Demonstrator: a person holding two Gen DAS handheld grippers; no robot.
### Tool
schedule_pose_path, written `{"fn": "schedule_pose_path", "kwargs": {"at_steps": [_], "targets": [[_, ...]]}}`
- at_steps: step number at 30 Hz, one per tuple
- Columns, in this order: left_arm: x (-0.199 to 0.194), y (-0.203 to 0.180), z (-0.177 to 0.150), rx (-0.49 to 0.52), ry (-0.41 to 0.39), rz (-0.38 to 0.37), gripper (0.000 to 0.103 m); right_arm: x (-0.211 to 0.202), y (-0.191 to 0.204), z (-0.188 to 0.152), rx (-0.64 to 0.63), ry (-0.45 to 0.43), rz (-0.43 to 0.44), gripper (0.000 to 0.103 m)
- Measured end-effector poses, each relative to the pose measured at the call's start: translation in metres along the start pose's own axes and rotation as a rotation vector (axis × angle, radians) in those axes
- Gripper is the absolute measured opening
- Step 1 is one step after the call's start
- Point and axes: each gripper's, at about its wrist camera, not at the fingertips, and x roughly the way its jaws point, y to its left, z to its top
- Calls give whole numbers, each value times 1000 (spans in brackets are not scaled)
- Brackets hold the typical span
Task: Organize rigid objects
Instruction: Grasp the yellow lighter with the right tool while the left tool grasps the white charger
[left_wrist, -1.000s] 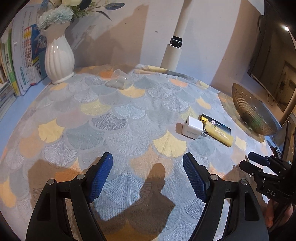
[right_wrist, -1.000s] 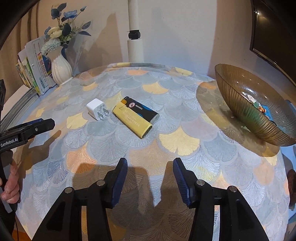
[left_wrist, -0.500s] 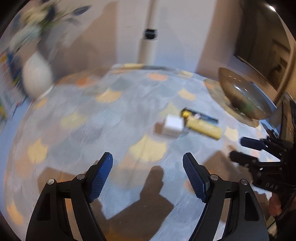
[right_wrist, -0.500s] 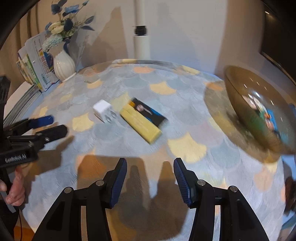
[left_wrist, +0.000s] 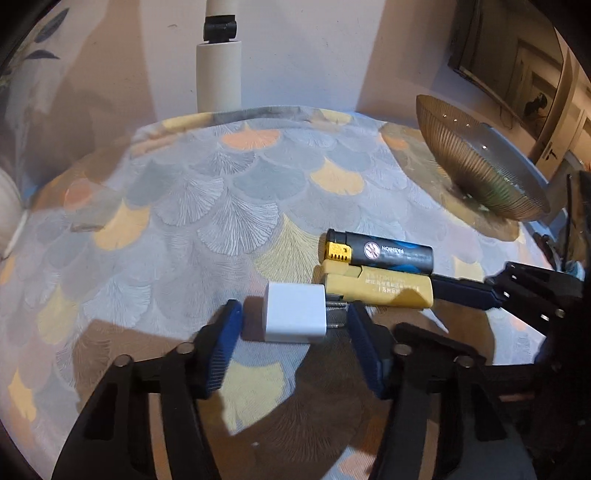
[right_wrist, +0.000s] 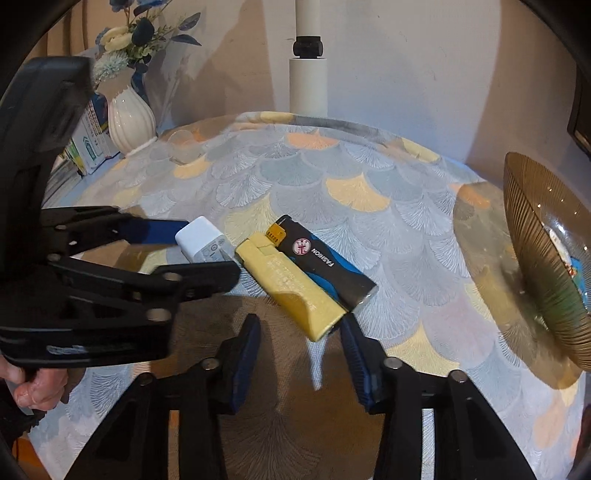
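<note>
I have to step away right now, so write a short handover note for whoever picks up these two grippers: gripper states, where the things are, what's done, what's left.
Left gripper: jaws have just been closing around the white charger plug; a gap still shows on the left side, so no grip yet.
Right gripper: jaws have just been closing, lined up at the near end of the yellow lighter, not yet touching it.
The black lighter lies against the yellow one on the tablecloth.
The glass bowl at the right already holds some small items.
Done: nothing lifted yet. Left: grip plug and lighters and, probably, put them in the bowl.
</note>
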Motion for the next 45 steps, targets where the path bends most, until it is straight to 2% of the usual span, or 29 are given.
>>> {"fn": "schedule_pose_path", "kwargs": {"at_steps": [2,3,4,5,6,8,11,12,13,14,22,25,27,28,30,38,43,45], "targets": [[0,-2,0,1,-2,0,43,-2,-2,-1,6,-6,2,23],[-1,-2,-1,-1,-2,21,43,-3,-3,-2,12,-7,0,19],[-2,-2,-2,-5,-6,38,43,-5,-4,-4,14,-10,1,10],[-4,-1,-5,-11,-8,43,43,-7,-3,-6,15,-12,5,6],[-8,-1,-9,-19,-9,32,43,-10,-1,-9,17,-12,11,6],[-19,-4,-22,-23,-14,-2,43,-16,3,-16,10,-9,23,5],[-33,-11,-41,-2,-12,17,43,-26,6,-26,18,-14,12,8],[-38,-13,-48,1,-12,28,43,-27,4,-27,33,-11,18,13],[-41,-13,-54,2,-14,41,43,-26,-2,-26,61,3,37,27],[-44,-12,-58,1,-18,50,43,-23,-12,-22,102,23,67,34],[-48,2,-67,-59,-48,56,43,5,-15,9,85,30,91,38],[-48,3,-68,-60,-50,53,43,14,-9,19,66,18,77,38],[-49,3,-69,-62,-51,52,43,14,0,18,21,8,35,34],[-49,3,-68,-62,-52,53,43,12,3,17,1,3,34,28],[-49,3,-68,-59,-53,56,43,5,11,10,-25,-9,63,25],[-51,1,-70,-47,-57,68,43,-38,23,-48,-24,2,37,24],[-51,-1,-69,-30,-46,47,44,-57,25,-72,-31,28,64,25],[-49,-4,-70,-11,-22,40,58,-55,25,-69,-26,42,67,28]]}}
